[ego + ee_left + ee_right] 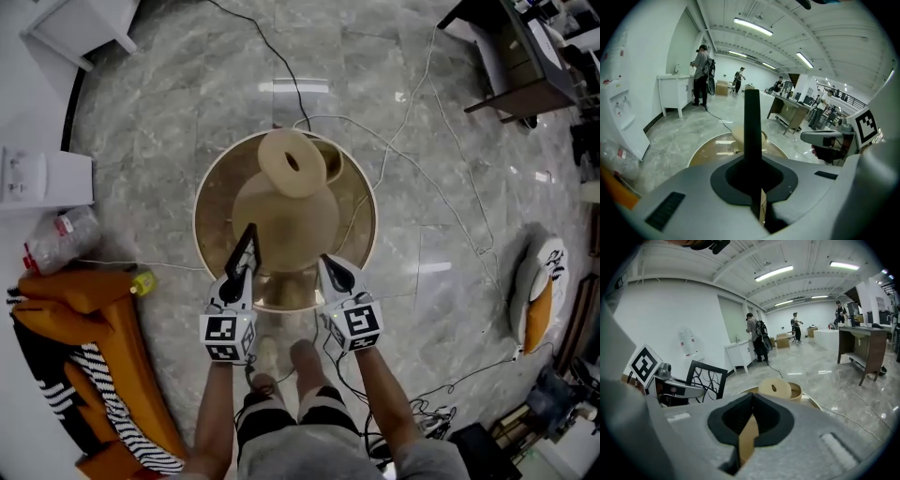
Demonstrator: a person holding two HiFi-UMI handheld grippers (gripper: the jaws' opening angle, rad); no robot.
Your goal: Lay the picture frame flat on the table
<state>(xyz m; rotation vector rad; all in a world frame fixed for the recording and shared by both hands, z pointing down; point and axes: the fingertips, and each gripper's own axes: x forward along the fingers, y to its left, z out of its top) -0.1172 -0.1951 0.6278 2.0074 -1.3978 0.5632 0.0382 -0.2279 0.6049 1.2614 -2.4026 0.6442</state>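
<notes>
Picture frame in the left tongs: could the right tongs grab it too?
Probably yes. The right tongs hang just beside the picture frame with nothing between them, but they are shut and would need to open first.

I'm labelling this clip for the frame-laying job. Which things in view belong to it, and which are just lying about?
In the job:
- picture frame, gripped in the jaws of the left gripper
- round table, where it is to lie

Lying about:
- beige vase on the table
- crumpled clear plastic on the floor
- orange and striped fabric heap
</notes>
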